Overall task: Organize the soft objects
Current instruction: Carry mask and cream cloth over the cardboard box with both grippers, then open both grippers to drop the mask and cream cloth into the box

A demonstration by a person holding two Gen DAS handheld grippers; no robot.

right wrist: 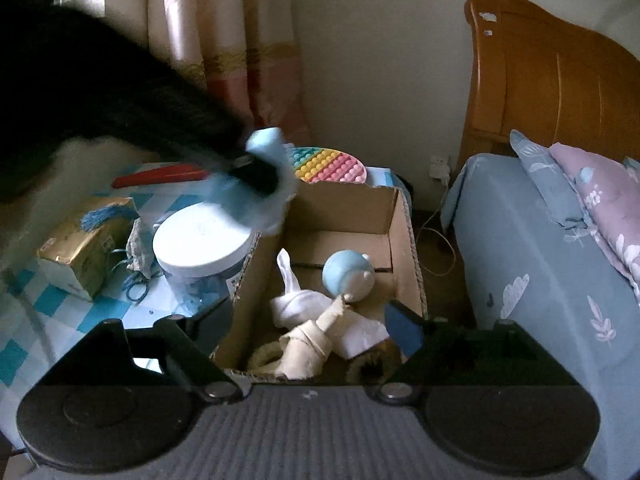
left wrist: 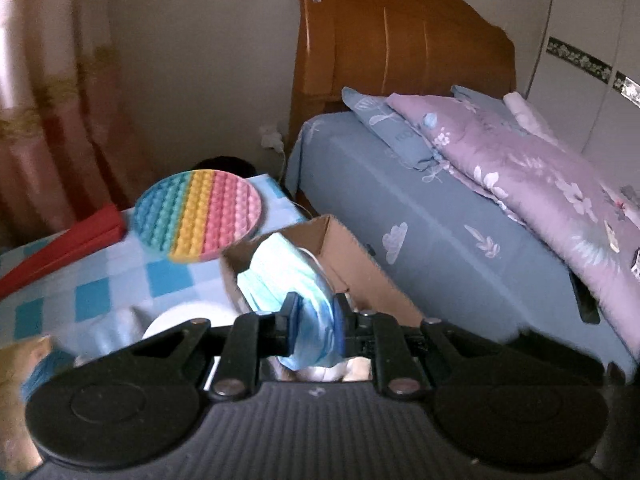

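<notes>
A crumpled blue face mask [left wrist: 294, 280] sits at the centre of the left wrist view, pinched between the closed fingers of the left gripper [left wrist: 316, 322] above the cardboard box [left wrist: 352, 264]. In the right wrist view, the right gripper [right wrist: 316, 332] stands wide open and empty over the box's lower middle, where a white cloth [right wrist: 296, 304] and blue ball toy [right wrist: 344, 274] lie. A white-lidded jar [right wrist: 202, 240] stands left of the box on the checked tablecloth [right wrist: 24, 320].
</notes>
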